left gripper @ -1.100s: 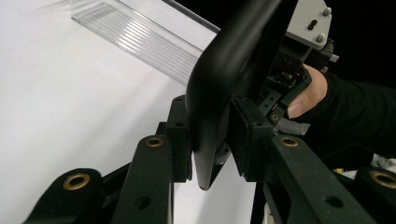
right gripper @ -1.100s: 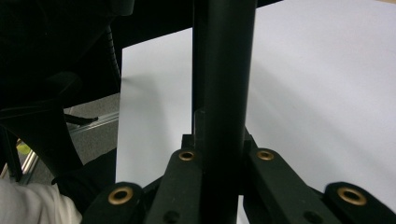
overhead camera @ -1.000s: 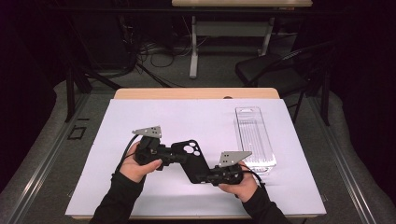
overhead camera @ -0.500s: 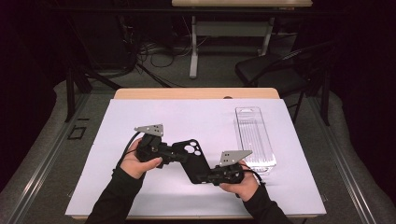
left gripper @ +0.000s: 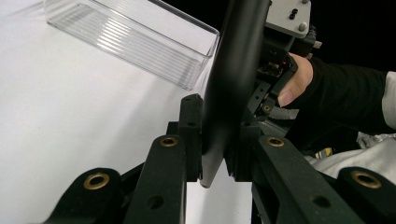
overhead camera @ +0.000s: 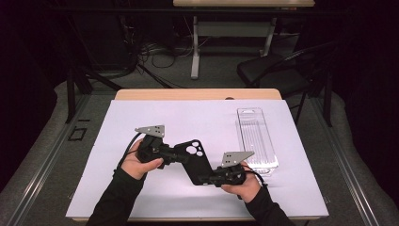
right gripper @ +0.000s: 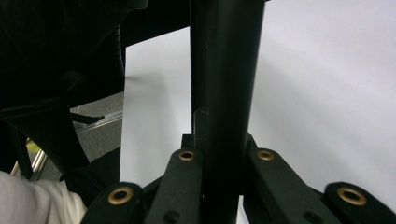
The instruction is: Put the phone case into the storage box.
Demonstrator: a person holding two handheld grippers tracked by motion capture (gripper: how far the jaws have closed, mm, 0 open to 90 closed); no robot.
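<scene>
Paper (overhead camera: 197, 117) in white covers nearly the whole tabletop, and the wooden table (overhead camera: 197, 94) shows as a bare strip along the far edge. A clear plastic tray (overhead camera: 256, 139), long and narrow, lies on the right half of the sheet, running from far to near; the left gripper view shows its ribbed floor and an open corner (left gripper: 140, 42). Near the middle of the sheet, towards the near edge, a black phone case (overhead camera: 195, 157) with round camera holes is held between the two tools, just left of the tray's near end. The left gripper (overhead camera: 176, 157) pinches the case's left edge; in its own view the jaws press on both faces of the thin black shell (left gripper: 229, 93). The right gripper (overhead camera: 207, 179) grips the case's near right corner, its jaws closed against the shell's edge (right gripper: 226, 93). The left hand (overhead camera: 141, 162) and the right hand (overhead camera: 242, 186) each wrap a tool's handle from the near side.
</scene>
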